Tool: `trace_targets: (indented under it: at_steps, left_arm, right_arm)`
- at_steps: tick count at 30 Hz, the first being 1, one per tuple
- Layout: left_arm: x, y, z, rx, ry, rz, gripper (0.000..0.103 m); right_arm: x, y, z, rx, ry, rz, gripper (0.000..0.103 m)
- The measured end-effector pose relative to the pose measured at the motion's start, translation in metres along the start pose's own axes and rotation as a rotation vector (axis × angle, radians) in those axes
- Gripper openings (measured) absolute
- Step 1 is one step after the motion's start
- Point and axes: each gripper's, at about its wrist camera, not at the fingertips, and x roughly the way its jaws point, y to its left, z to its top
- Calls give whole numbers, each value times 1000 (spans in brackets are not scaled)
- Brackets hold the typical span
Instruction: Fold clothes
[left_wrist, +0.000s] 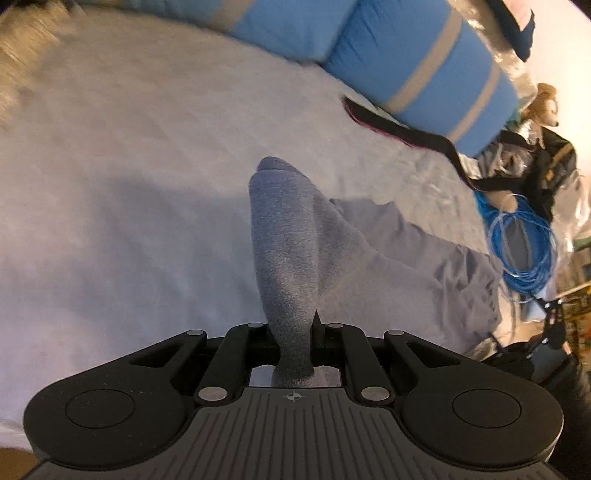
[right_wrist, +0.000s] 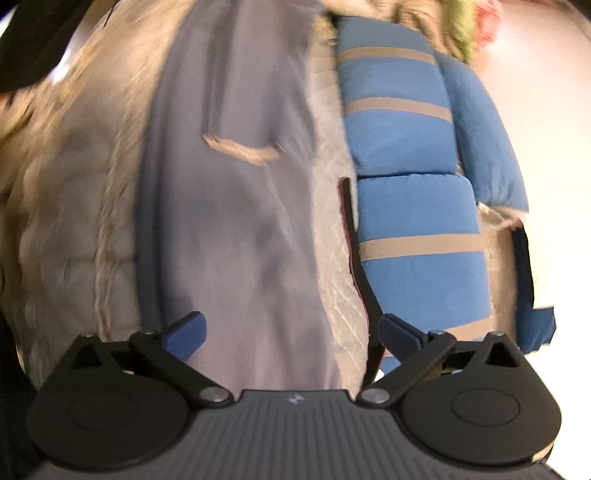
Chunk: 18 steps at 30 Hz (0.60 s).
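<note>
In the left wrist view my left gripper (left_wrist: 295, 334) is shut on a grey fleecy garment (left_wrist: 286, 240). A pinched fold of it rises out of the jaws and hides the fingertips. The rest of the garment trails off to the right across the pale bed cover (left_wrist: 129, 184). In the right wrist view my right gripper (right_wrist: 293, 332) stands wide open, with one blue fingertip (right_wrist: 190, 328) on each side and nothing pressed between them. Below it the grey garment (right_wrist: 236, 221) lies lengthwise on a beige quilted blanket (right_wrist: 66, 221). This view is blurred.
Blue pillows with beige stripes (left_wrist: 428, 70) (right_wrist: 410, 206) line the far side of the bed. A black strap (left_wrist: 406, 134) lies beside them. A coil of blue cable (left_wrist: 524, 243) and a doll (left_wrist: 546, 122) sit at the right edge, among dark clutter.
</note>
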Motion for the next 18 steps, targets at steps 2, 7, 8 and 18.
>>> trace_targets:
  at_steps: [2,7,8,18]
  left_arm:
    - [-32,9,8,-14,-15,58,10]
    - [-91,-3,20,-31,-56,182,10]
    - [-98,-12,21,-17,-57,191,10]
    - [-81,-118,26,-72,-71,241,10]
  right_arm:
    - [1,-14,8,94,-29,9,103]
    - [5,-45,35,344,-104,-12,103]
    - [8,-49,38,392,-116,-19,103]
    - [24,-51,49,542,-159,-2,103]
